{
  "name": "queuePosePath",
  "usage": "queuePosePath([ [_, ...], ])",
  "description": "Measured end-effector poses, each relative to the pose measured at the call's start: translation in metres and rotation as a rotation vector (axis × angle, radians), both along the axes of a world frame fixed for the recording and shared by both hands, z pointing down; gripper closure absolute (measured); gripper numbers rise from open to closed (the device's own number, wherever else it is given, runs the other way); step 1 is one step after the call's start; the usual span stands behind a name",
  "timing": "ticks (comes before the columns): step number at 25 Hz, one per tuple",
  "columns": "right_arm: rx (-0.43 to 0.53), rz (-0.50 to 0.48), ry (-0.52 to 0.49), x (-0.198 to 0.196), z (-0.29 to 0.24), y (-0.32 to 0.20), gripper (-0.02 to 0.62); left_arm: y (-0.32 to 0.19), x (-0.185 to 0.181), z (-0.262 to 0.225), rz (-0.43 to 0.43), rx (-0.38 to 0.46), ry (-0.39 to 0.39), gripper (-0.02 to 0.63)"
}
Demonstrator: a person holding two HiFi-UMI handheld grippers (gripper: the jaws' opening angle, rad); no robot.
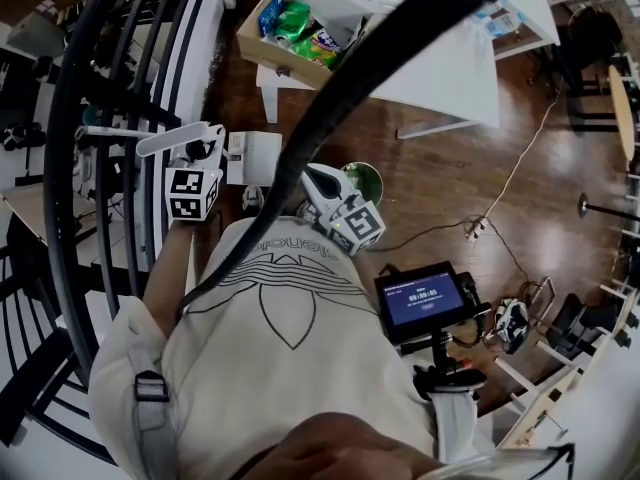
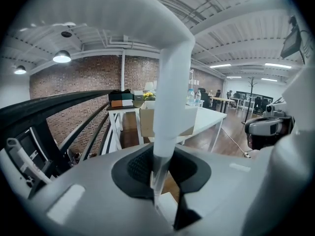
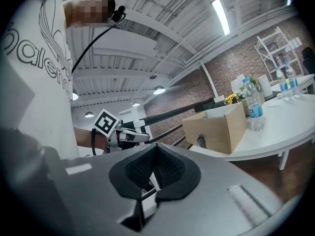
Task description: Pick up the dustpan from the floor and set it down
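Observation:
In the head view the white dustpan (image 1: 252, 157) hangs off the wooden floor in front of me, its long curved handle (image 1: 176, 139) reaching left. My left gripper (image 1: 205, 155) is shut on that handle. In the left gripper view the handle (image 2: 170, 107) rises from between the pads and arches over the top of the picture. My right gripper (image 1: 318, 180) hovers just right of the pan, apart from it. In the right gripper view its jaws (image 3: 150, 183) stand together with nothing gripped, and the left gripper (image 3: 115, 132) shows beyond them.
A white table (image 1: 440, 63) stands ahead with an open cardboard box (image 1: 290, 33) of snack packets on it. A black stair railing (image 1: 100, 168) runs along my left. A green round container (image 1: 364, 180) sits on the floor by the right gripper. A cable (image 1: 505, 203) trails across the floor at right.

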State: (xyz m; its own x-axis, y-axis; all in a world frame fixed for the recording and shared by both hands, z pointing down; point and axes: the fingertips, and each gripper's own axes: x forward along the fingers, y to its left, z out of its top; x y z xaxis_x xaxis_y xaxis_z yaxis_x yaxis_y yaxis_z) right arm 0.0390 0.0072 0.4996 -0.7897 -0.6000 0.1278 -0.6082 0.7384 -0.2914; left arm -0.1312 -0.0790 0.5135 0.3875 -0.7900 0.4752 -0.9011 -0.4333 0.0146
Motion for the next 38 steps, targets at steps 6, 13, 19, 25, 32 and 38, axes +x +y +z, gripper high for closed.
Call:
queuePosePath([
  [6,0.001,0.012,-0.001,0.004,-0.001,-0.002,0.594,-0.005,0.001,-0.004,-0.002,0.004,0.012,0.517],
  [13,0.000,0.025,0.005,0.003,0.000,-0.002,0.594,-0.008,0.006,0.003,0.033,-0.005,0.005,0.517],
  [19,-0.050,0.028,0.017,0.006,0.006,0.002,0.594,-0.026,0.000,0.028,0.021,-0.023,-0.002,0.517],
  [25,-0.124,0.010,0.067,0.006,0.015,0.022,0.594,-0.043,-0.009,0.088,-0.002,-0.088,-0.002,0.517],
  [32,-0.205,0.011,0.119,0.013,0.030,0.047,0.594,-0.046,-0.005,0.161,0.027,-0.124,-0.035,0.515],
  [38,-0.196,0.032,0.130,0.018,0.029,0.046,0.594,-0.045,-0.015,0.194,0.004,-0.158,-0.077,0.514],
])
